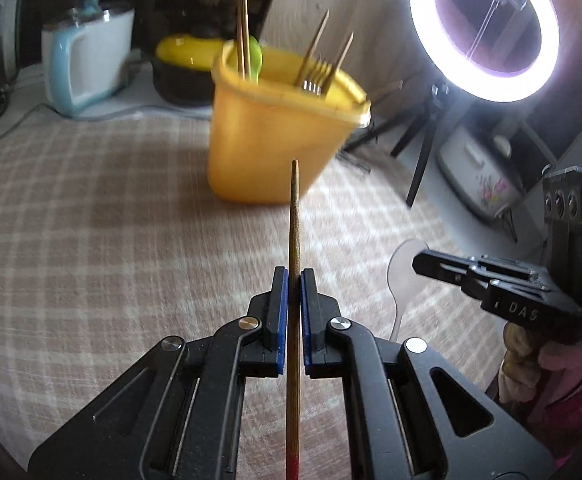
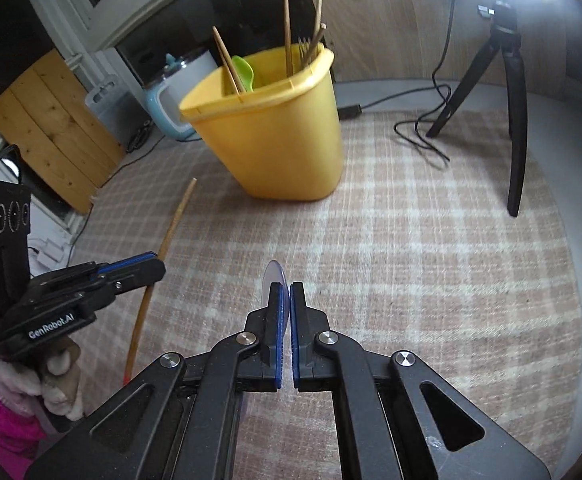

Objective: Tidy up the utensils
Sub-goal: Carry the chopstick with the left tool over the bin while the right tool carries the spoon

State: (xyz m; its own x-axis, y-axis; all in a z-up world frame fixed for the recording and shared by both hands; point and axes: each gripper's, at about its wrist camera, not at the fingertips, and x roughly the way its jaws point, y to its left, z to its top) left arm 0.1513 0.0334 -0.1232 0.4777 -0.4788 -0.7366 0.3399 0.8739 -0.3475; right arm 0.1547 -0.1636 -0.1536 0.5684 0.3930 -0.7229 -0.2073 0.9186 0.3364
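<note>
Clamped between the left gripper's [image 1: 294, 280] blue pads, a long wooden chopstick [image 1: 293, 240] is pointed toward the yellow plastic utensil bin [image 1: 275, 136] on the checked cloth [image 1: 91, 220]. Right of it, a clear plastic spoon [image 2: 273, 280] is pinched by the right gripper [image 2: 285, 292], short of that bin.

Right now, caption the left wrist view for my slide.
Left gripper clamps a wooden chopstick pointing toward the yellow utensil holder on the checked cloth.
</note>
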